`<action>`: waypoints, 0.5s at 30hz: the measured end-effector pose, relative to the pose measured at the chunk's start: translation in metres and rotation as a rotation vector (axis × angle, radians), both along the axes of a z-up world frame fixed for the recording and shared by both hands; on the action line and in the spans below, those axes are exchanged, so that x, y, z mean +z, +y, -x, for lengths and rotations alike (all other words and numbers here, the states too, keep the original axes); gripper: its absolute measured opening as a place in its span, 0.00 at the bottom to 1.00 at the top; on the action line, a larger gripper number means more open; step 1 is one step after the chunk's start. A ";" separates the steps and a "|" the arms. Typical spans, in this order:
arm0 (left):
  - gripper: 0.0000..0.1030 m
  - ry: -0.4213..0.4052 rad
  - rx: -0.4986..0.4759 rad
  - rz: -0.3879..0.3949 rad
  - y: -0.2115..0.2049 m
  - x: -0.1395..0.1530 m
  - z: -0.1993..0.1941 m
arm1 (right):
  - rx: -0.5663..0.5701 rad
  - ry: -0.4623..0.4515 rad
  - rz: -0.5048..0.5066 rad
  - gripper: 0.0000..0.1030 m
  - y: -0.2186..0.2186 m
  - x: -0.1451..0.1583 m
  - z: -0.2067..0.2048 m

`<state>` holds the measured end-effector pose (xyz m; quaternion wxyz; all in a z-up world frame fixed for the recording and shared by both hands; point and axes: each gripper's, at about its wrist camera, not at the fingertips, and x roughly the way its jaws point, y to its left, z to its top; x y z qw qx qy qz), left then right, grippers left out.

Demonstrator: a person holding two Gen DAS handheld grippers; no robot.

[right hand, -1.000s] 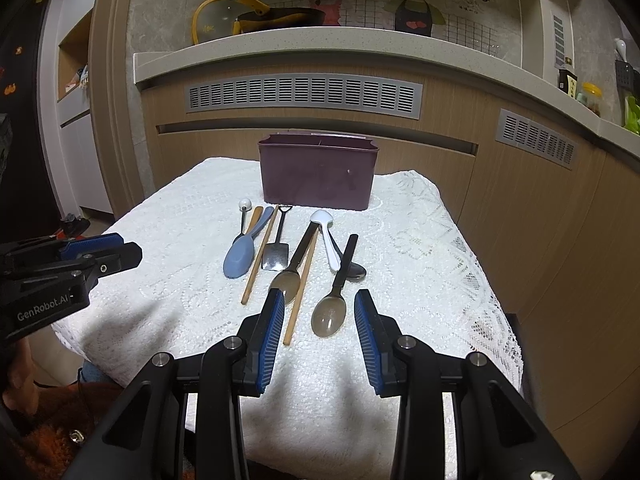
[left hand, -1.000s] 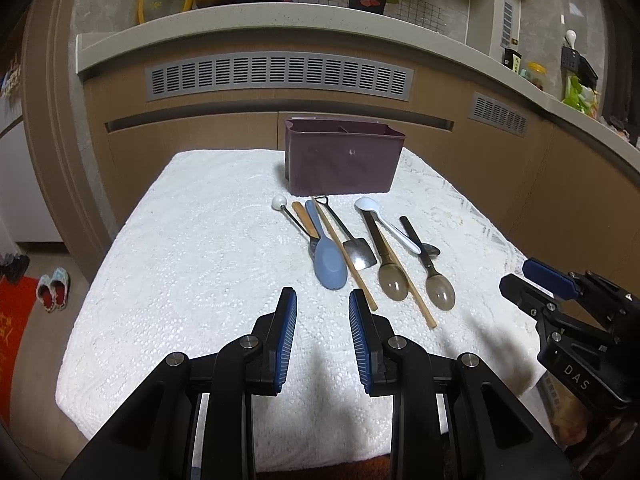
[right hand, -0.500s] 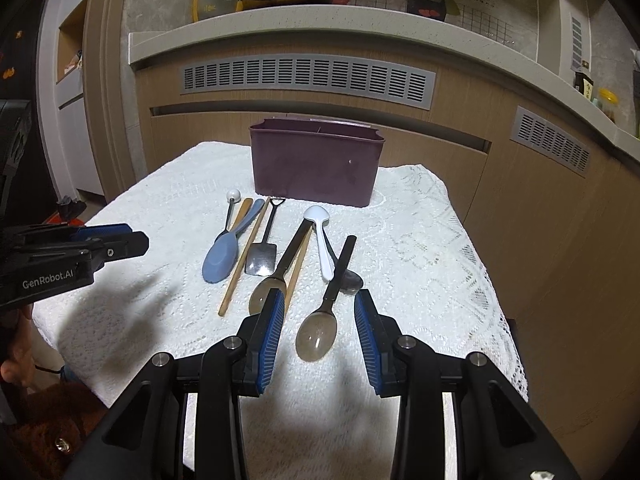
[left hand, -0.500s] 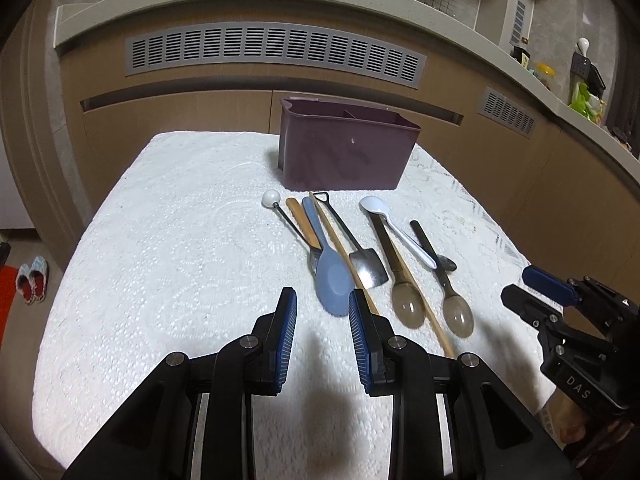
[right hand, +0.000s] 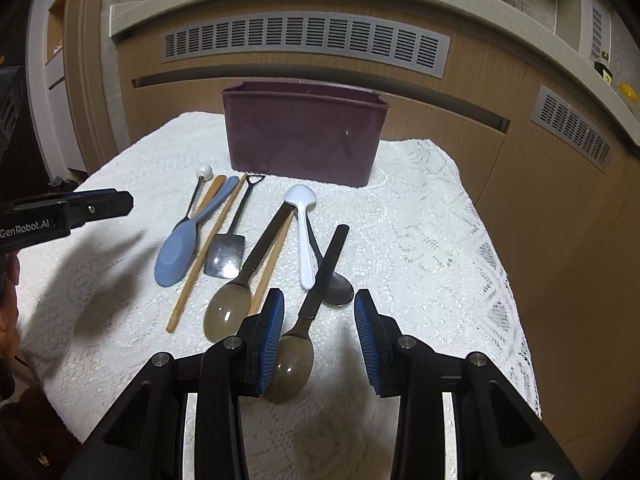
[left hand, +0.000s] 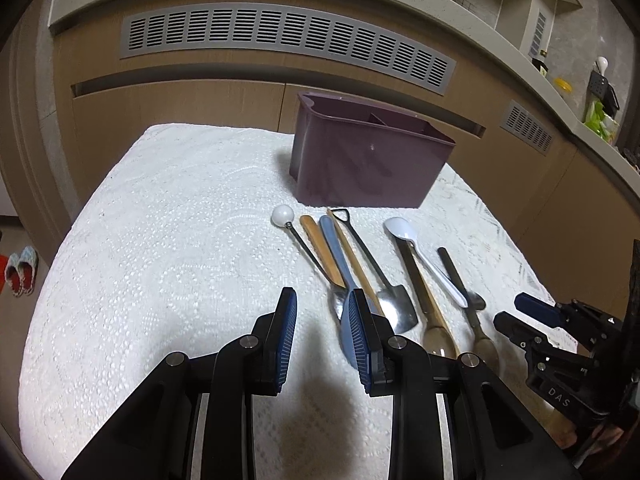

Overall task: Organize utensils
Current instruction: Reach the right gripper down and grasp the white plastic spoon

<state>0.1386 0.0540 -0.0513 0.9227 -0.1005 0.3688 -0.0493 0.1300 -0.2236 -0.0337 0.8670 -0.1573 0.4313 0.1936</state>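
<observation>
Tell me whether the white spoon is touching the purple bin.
Apart. The right wrist view shows bare tablecloth between the white spoon and the purple bin.

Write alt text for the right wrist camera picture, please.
The right gripper hangs with open jaws over a brown spoon, one of a row of utensils on a white lace tablecloth. A purple caddy stands behind.
</observation>
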 end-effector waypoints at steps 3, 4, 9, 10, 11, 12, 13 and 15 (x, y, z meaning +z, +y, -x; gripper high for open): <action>0.27 0.001 0.012 0.010 0.005 -0.002 -0.007 | -0.019 0.016 0.034 0.34 -0.001 -0.006 -0.009; 0.27 0.000 0.017 0.012 0.006 -0.002 -0.008 | -0.025 0.013 0.044 0.34 -0.003 -0.007 -0.012; 0.34 0.024 -0.019 -0.006 -0.002 -0.009 -0.019 | -0.051 -0.030 0.065 0.34 -0.011 -0.002 -0.029; 0.34 0.029 -0.030 0.000 -0.004 -0.010 -0.020 | -0.045 -0.036 0.050 0.34 -0.013 0.000 -0.031; 0.34 0.036 -0.040 0.013 -0.006 -0.011 -0.023 | -0.040 -0.038 0.037 0.34 -0.013 0.001 -0.033; 0.34 0.041 -0.045 0.029 -0.007 -0.011 -0.026 | -0.034 -0.034 0.024 0.34 -0.014 0.003 -0.035; 0.34 0.046 -0.047 0.044 -0.007 -0.010 -0.027 | -0.032 -0.026 0.019 0.34 -0.015 0.005 -0.037; 0.34 0.062 -0.043 0.083 -0.007 -0.010 -0.031 | -0.024 -0.014 0.004 0.34 -0.016 0.006 -0.038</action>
